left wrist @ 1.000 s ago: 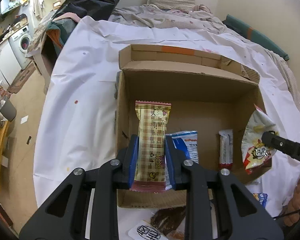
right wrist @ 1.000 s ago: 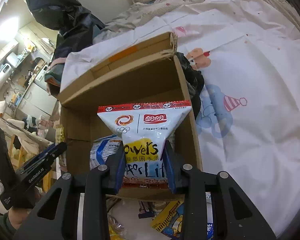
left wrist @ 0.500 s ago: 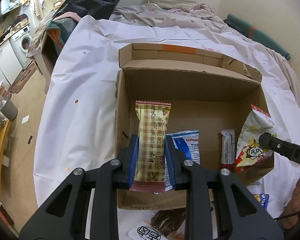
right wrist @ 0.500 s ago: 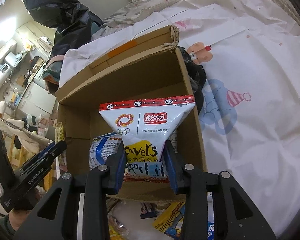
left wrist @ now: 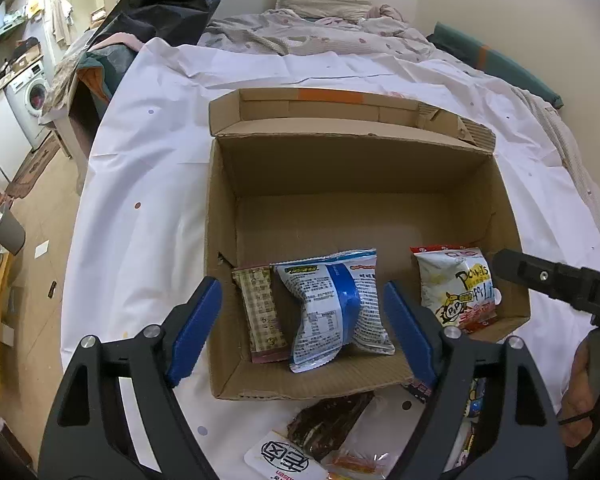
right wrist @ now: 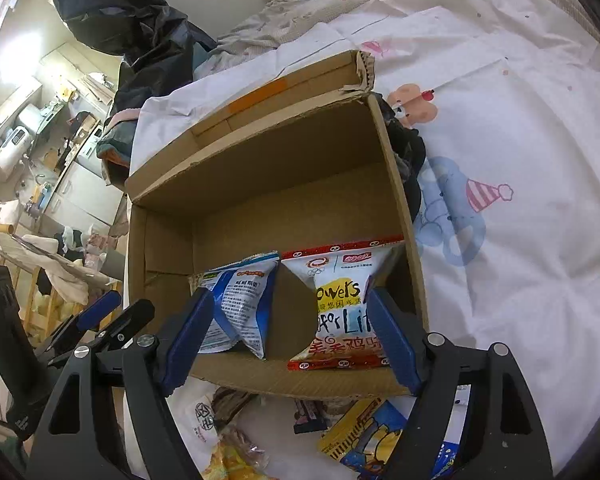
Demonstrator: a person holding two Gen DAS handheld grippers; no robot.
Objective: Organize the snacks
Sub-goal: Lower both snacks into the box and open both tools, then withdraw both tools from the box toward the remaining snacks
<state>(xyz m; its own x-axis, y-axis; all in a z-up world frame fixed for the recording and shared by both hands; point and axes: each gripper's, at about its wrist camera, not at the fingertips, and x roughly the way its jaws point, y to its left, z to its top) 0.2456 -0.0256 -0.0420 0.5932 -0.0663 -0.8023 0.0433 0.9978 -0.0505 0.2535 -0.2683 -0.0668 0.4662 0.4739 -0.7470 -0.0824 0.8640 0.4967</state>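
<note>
Left tongs and right tongs opening wide, each having released its packet, plaid wafer bar and crinkled foil chips bag now lying in corrugated cardboard box, frame centre, on bed.

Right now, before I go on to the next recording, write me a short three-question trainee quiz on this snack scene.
1. True or false: the plaid snack bar lies inside the cardboard box.
2. Which packet lies nearest the box's right-hand wall in the left wrist view? A) the blue and white packet B) the white and red chip bag C) the plaid snack bar
3. Fill in: nothing is gripped by the left gripper or the right gripper; their jaws are ____.

Key: 1 true; 2 B; 3 opening, each having let its packet go.
</note>
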